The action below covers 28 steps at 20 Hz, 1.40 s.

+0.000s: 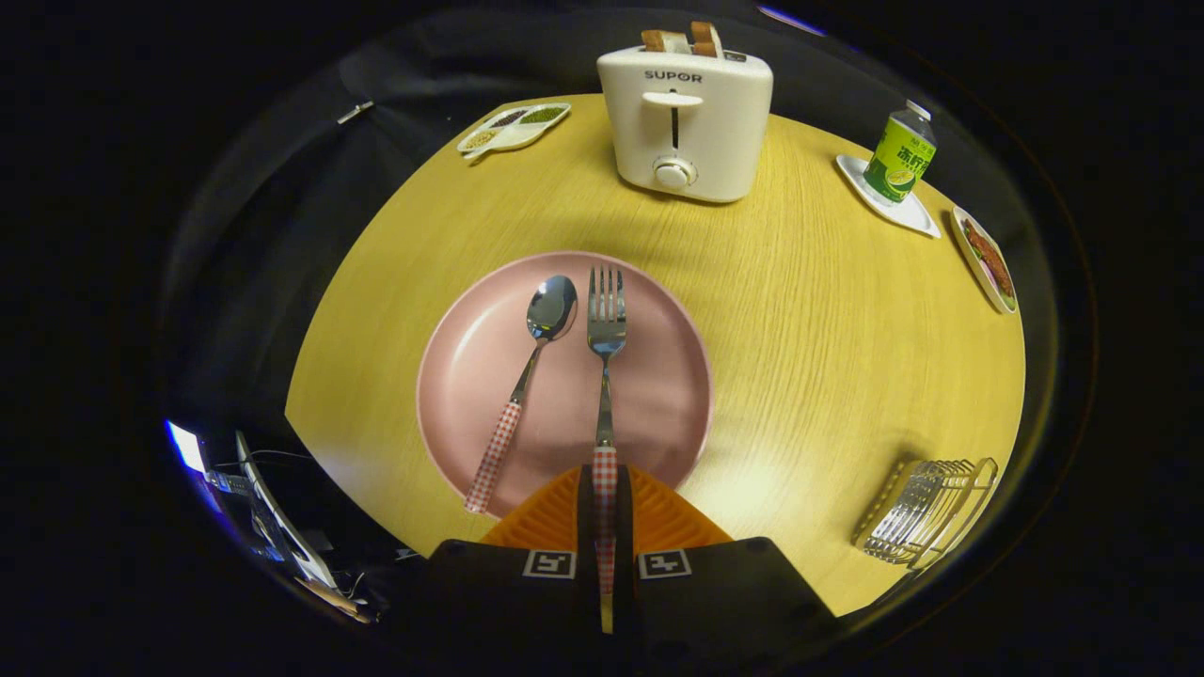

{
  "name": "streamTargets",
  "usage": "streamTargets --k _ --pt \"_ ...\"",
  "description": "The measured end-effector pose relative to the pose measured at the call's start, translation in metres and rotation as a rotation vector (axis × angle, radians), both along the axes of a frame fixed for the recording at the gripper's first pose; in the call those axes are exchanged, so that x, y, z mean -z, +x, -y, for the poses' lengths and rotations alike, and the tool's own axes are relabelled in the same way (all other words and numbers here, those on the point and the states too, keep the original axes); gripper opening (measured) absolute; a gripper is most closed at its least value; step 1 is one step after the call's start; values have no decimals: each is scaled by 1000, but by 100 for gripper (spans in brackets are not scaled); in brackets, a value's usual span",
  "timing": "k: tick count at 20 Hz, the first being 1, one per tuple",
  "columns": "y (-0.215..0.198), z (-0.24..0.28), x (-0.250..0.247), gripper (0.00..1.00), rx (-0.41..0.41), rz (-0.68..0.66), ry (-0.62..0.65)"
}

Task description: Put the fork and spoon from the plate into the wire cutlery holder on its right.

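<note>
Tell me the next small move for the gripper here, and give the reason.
Probably lift straight up. The gripper looks shut on the fork, its checked handle pinched between the orange fingers, while the fork's head lies on the pink plate beside the spoon. Raising it clears the rim before carrying it right to the wire cutlery holder.

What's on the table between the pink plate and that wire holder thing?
Nothing: the gripper view shows bare wooden table between the pink plate and the wire holder. The gripper is shut on the fork.
</note>
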State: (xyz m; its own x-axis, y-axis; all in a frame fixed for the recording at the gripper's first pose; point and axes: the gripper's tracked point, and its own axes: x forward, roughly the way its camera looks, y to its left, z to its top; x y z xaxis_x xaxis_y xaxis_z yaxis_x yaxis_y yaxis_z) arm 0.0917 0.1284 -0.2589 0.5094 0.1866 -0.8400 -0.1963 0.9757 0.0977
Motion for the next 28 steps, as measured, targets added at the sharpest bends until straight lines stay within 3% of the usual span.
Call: streamTargets --k 6,11,20,28 --pt "-37 46 -50 9 -48 31 91" --pt "-73 121 -80 9 -64 18 44" --pt "-127 223 -90 9 -156 -190 -95" --pt "-127 277 -79 10 -196 -359 -167"
